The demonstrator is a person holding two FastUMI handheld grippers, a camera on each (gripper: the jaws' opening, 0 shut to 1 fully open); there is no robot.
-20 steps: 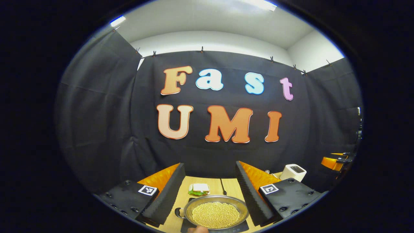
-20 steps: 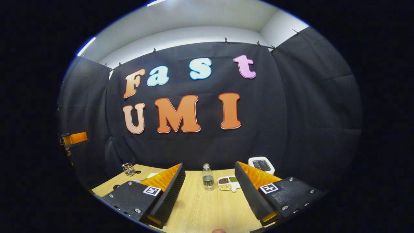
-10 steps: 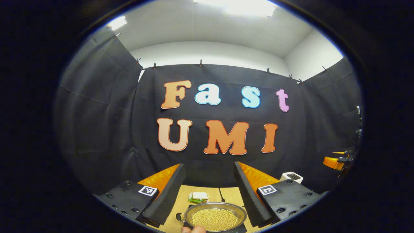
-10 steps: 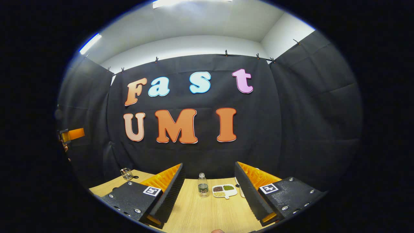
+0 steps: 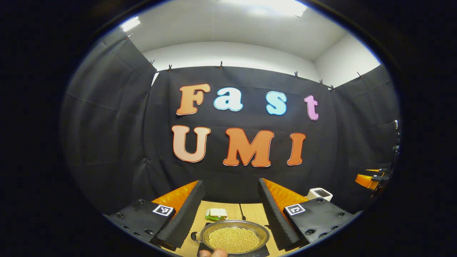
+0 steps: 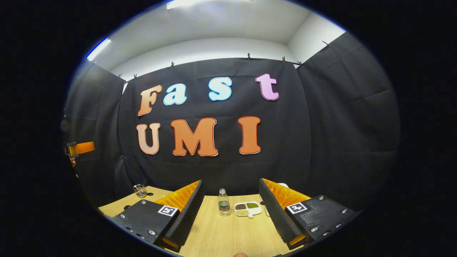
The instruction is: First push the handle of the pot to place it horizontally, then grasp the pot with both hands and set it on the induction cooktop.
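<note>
Your left gripper: jaws apart, above the round steel pot of yellow beans on the black induction cooktop. Your right gripper: jaws apart, over the wooden table.

Both views ride level above the counter, facing the back wall; the left view looks over the pot, and they share that wall.

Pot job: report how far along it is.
Done, apparently: the pot of beans sits on the dark induction cooktop, a side handle pointing left. In hand: nothing; left gripper and right gripper are open and raised. Left: seemingly nothing.
</note>
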